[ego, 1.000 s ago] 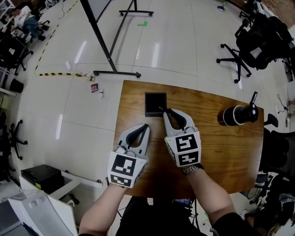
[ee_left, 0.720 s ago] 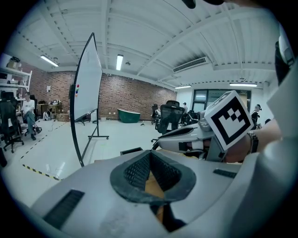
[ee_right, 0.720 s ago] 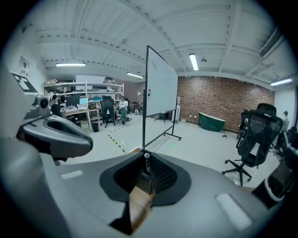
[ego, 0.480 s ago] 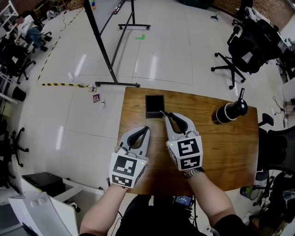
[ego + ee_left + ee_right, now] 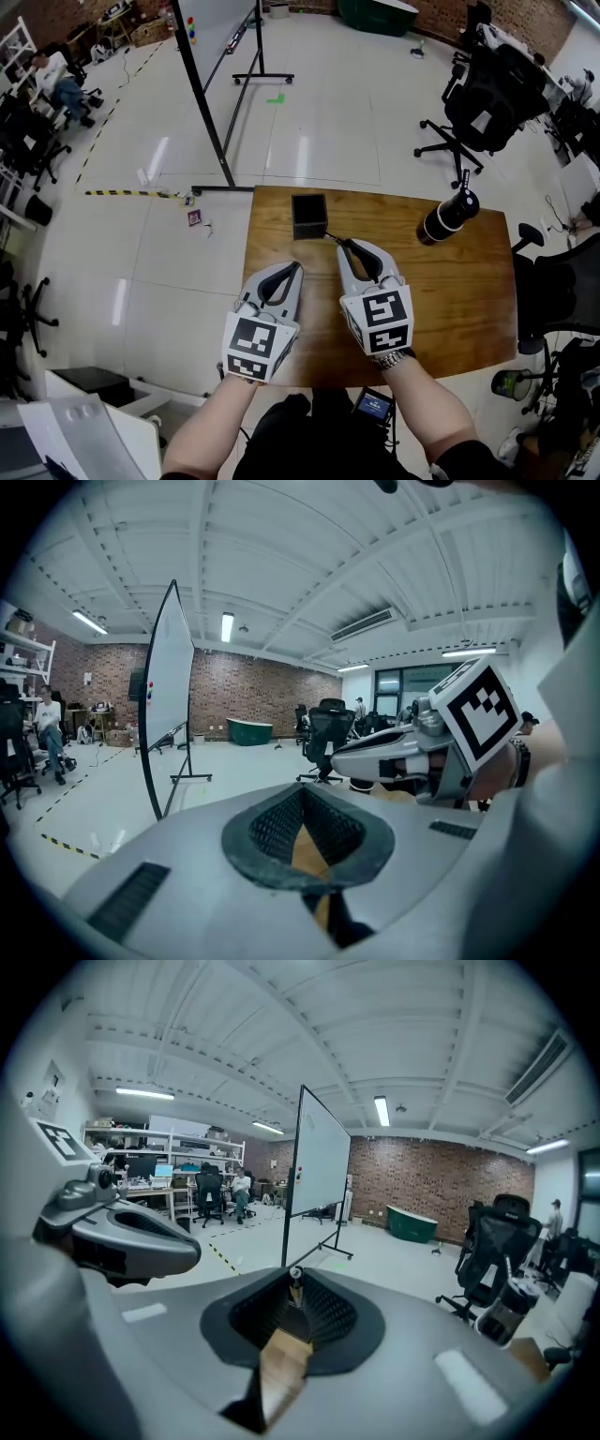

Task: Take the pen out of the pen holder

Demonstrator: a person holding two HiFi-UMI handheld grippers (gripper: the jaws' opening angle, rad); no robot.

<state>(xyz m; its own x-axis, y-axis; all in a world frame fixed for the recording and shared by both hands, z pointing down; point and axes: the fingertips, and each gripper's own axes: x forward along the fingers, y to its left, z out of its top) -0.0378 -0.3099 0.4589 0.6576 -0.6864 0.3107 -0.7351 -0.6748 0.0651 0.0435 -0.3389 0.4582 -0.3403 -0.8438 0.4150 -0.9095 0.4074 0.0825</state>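
A black square pen holder [image 5: 308,216] stands near the far edge of the wooden table [image 5: 450,291]. My right gripper [image 5: 343,245] hovers just in front of and to the right of it, shut on a thin pen [image 5: 331,236] whose end pokes out past the fingertips toward the holder. In the right gripper view the pen [image 5: 294,1285] stands pinched between the dark pads of the right gripper [image 5: 295,1290]. My left gripper [image 5: 296,268] hangs beside it on the left, shut with nothing in it. In the left gripper view the left gripper [image 5: 305,803] shows only wood through its slit.
A black and white tumbler [image 5: 448,216] with a dark lid stands at the table's far right. Beyond the table are a whiteboard on a wheeled stand [image 5: 220,103] and office chairs [image 5: 478,103]. A person sits far off at the left.
Both grippers have risen above the table. The right gripper's tip, which was at the holder's rim, now sits clear of it with the pen still held.
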